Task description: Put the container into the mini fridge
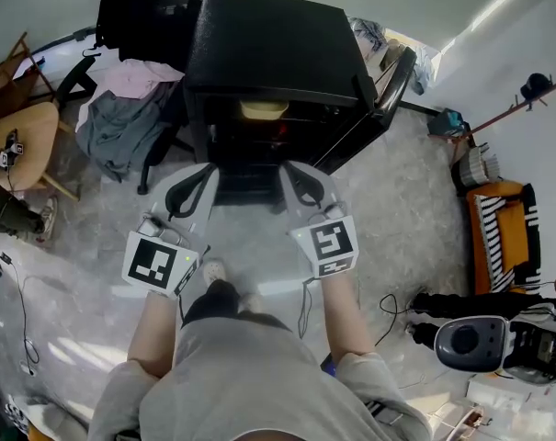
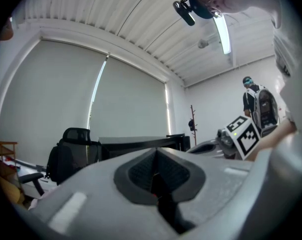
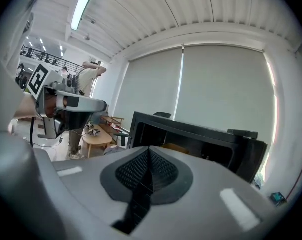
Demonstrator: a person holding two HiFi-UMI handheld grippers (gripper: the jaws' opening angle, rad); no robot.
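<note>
The black mini fridge (image 1: 259, 44) stands on the floor with its door (image 1: 380, 107) swung open to the right. A pale yellow container (image 1: 264, 109) sits on its upper shelf; in the right gripper view the container (image 3: 173, 147) shows inside the open fridge (image 3: 200, 136). My left gripper (image 1: 202, 180) and right gripper (image 1: 298, 182) hover side by side just in front of the opening. Both are shut with nothing in them. In the left gripper view the left gripper (image 2: 155, 173) has its pads pressed together; the right gripper (image 3: 148, 173) looks the same in its own view.
An office chair draped with clothes (image 1: 121, 122) stands left of the fridge, with a wooden table (image 1: 25, 145) further left. An orange striped seat (image 1: 503, 237) and a white machine (image 1: 498, 343) are at the right. Cables (image 1: 392, 306) lie on the floor. Another person (image 2: 258, 104) stands behind.
</note>
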